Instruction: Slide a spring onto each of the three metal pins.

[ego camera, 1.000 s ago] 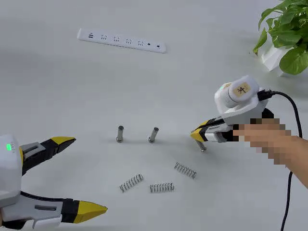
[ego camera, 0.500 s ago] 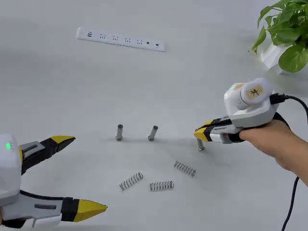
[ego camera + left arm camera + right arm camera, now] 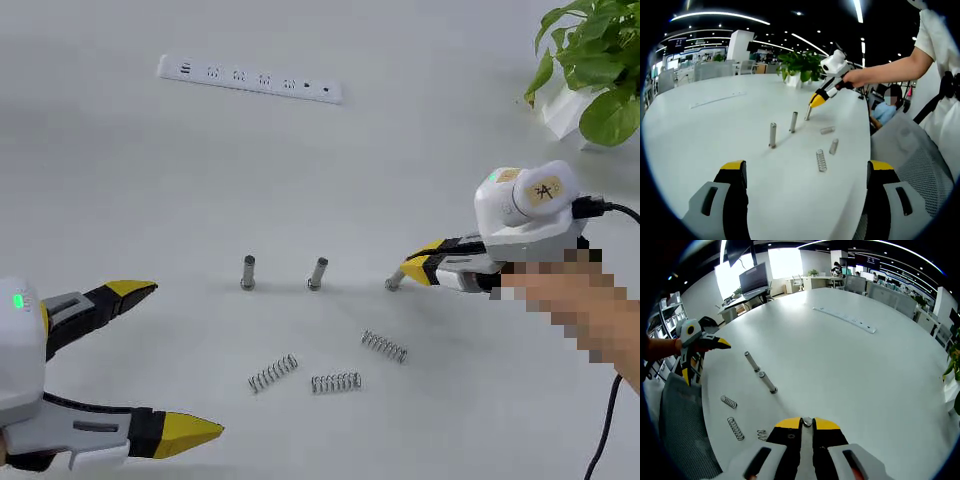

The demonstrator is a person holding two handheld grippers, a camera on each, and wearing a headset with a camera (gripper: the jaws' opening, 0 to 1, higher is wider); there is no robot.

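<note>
1. White worktop [image 3: 150, 200] runs past every edge of the head view.
2. Potted plant [image 3: 590, 60], upper right, is cropped by the frame; its pot is hard to make out.
3. Left gripper [image 3: 182, 360], lower left, has its jaws spread wide with nothing between them; its body is cut off.
4. Right gripper [image 3: 408, 274], right of centre, is clamped on the leaning third pin [image 3: 394, 283]. In the right gripper view the jaws hide the shaft. Whether its foot touches the worktop is unclear.
5. Power strip [image 3: 250, 80] lies upper left.
6. Left pin [image 3: 248, 272] and middle pin [image 3: 317, 274] stand at centre, bare.
7. Left spring [image 3: 273, 372], middle spring [image 3: 336, 382] and right spring [image 3: 384, 347] lie below them.
</note>
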